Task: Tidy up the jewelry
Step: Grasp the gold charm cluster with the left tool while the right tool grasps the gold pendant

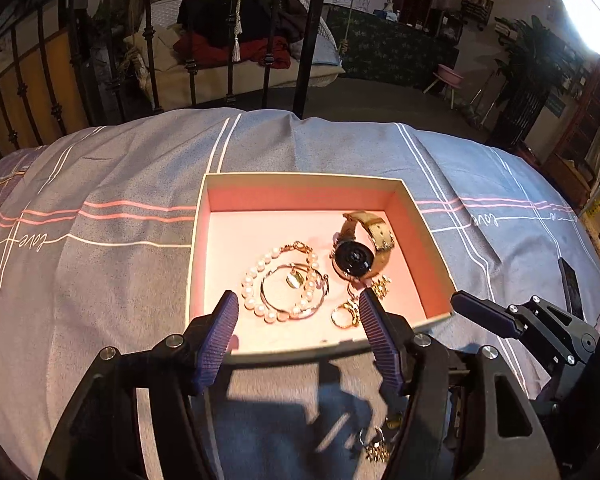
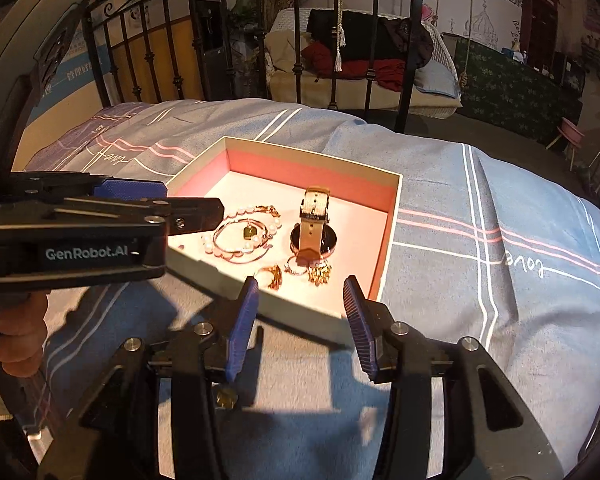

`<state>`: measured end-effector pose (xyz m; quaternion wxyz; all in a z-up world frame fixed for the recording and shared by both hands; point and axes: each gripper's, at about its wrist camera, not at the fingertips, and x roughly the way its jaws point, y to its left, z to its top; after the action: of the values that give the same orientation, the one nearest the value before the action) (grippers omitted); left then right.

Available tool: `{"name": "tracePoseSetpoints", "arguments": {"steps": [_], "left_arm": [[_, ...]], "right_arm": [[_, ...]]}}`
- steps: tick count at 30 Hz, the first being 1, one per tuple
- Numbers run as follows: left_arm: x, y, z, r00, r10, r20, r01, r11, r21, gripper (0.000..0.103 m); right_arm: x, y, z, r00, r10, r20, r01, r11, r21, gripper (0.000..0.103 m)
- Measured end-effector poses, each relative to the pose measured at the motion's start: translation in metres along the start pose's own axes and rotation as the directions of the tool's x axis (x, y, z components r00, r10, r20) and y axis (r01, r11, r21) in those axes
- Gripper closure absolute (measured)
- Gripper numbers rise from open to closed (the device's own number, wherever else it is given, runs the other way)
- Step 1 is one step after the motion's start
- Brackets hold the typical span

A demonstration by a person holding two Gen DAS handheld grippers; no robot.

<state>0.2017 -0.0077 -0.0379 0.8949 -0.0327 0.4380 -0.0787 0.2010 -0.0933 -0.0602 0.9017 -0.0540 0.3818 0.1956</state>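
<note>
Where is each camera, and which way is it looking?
Left wrist: sits on the left gripper, looking down past its open fingers at the box on the bed; the right gripper pokes in at the right.
Right wrist: sits on the right gripper, fingers open, looking at the box from its right corner; the left gripper and a hand show left.
Both see the watch, pearl bracelet and bed rail.

**Both grippers open, nothing held**

L gripper [image 1: 296, 316] tilts steeply down, jaws wide apart, empty. R gripper [image 2: 300, 308] beside it, same downward pitch, jaws apart w/ nothing between. A hand [image 2: 18, 332] (only fingers visible) wraps the L gripper's grip.
</note>
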Motion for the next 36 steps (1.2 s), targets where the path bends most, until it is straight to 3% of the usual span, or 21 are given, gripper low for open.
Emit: {"name": "tracePoseSetpoints", "arguments": {"steps": [6, 10, 15, 25, 31, 36], "left_arm": [[-0.014, -0.016, -0.068, 0.996, -0.065, -0.060, 0.064, 0.998, -0.014, 0.041], [-0.006, -0.034, -0.093, 0.994, -0.048, -0.096, 0.052, 0.998, 0.040, 0.041], [0.002, -0.033, -0.093, 0.996, -0.028, -0.087, 0.032, 0.999, 0.038, 0.043], [-0.005, 0.012, -0.094, 0.994, 0.090, -0.061, -0.093, 0.994, -0.050, 0.043], [-0.006, 0.011, -0.094, 0.994, 0.094, -0.059, -0.096, 0.995, -0.030, 0.042], [-0.011, 0.013, -0.097, 0.996, 0.068, -0.063, -0.071, 0.996, -0.045, 0.042]], "right_arm": [[-0.013, -0.002, -0.053, 0.996, -0.046, -0.077, 0.047, 0.999, 0.021, 0.058], [-0.012, -0.001, -0.063, 0.995, -0.035, -0.090, 0.037, 0.999, 0.020, 0.058], [-0.011, -0.001, -0.063, 0.995, -0.042, -0.089, 0.043, 0.999, 0.013, 0.058], [0.001, 0.021, -0.055, 0.994, -0.014, -0.112, 0.006, 0.998, -0.068, 0.058], [0.014, 0.031, -0.043, 0.991, 0.023, -0.131, -0.037, 0.994, -0.106, 0.059], [0.019, 0.039, -0.037, 0.986, 0.067, -0.150, -0.090, 0.985, -0.149, 0.077]]}}
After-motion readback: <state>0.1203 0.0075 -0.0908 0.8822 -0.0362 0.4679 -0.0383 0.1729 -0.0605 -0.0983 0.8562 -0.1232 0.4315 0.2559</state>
